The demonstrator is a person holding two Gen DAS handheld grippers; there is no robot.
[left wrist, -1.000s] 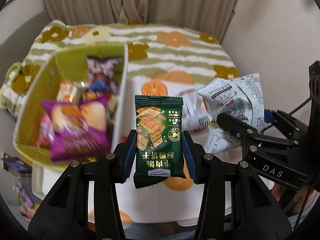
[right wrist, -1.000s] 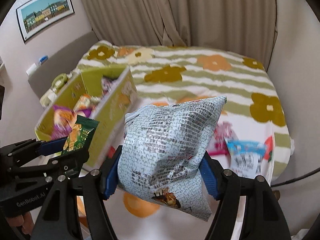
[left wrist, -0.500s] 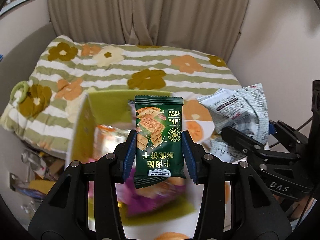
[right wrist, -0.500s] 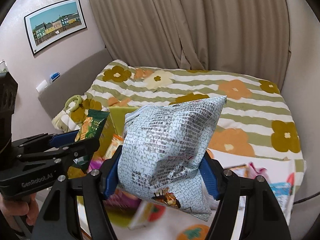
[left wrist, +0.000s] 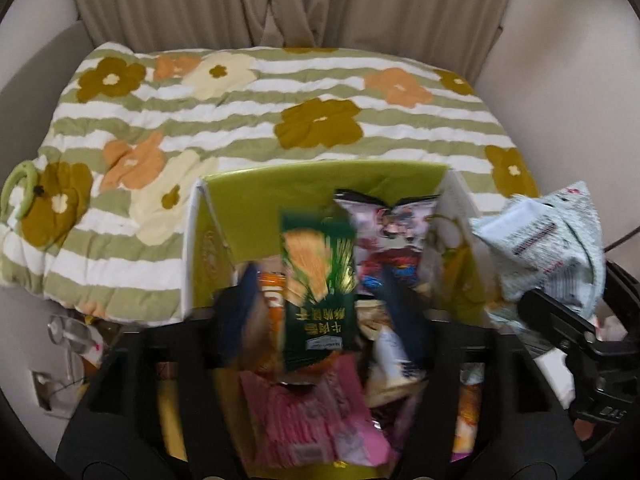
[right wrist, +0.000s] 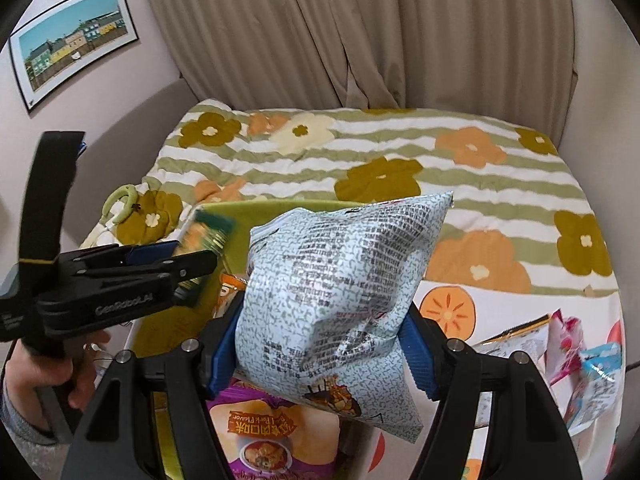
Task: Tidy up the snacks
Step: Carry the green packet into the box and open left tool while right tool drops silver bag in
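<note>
My left gripper (left wrist: pixel 320 300) is open over the green box (left wrist: pixel 320 178), its blue pads spread apart and blurred. The green cracker packet (left wrist: pixel 318 280) hangs loose between them, tilted and blurred, above the snacks in the box. The right wrist view shows the left gripper (right wrist: pixel 200 256) from the side with the green packet (right wrist: pixel 208 232) at its tips. My right gripper (right wrist: pixel 316 340) is shut on a pale blue printed snack bag (right wrist: pixel 340 300), held above the box's right side. That bag also shows at the right in the left wrist view (left wrist: pixel 548 244).
The box holds a pink bag (left wrist: pixel 312 420), a purple pork-flavor bag (right wrist: pixel 276 436) and other packets. Several loose snack packets (right wrist: pixel 568 344) lie on the white persimmon cloth (right wrist: pixel 448 304) to the right. A flowered striped quilt (left wrist: pixel 280 120) covers the bed behind.
My left gripper moved over the box and its fingers opened, letting go of the green packet, which now tilts and drops. The right gripper with the blue bag came closer over the box.
</note>
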